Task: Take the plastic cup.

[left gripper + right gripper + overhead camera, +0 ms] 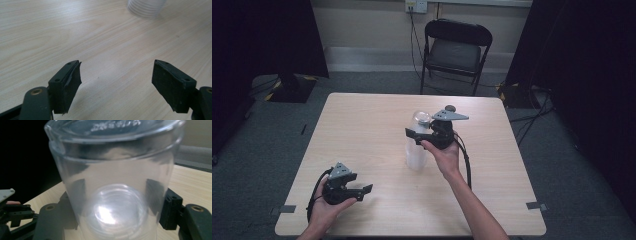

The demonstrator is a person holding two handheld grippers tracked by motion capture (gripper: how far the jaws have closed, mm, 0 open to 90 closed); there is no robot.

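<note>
Two black two-jaw grippers work over the pale wooden table (362,125). The right gripper (419,136) has its jaws round a clear, ribbed plastic cup (418,145) near the table's middle, pads at its walls, apparently gripping. The cup stands upright, long axis vertical, rim up. The left gripper (116,82), toward the table's near left edge, gapes wide and empty. Grasping looks done; lifting or moving remains.
</note>
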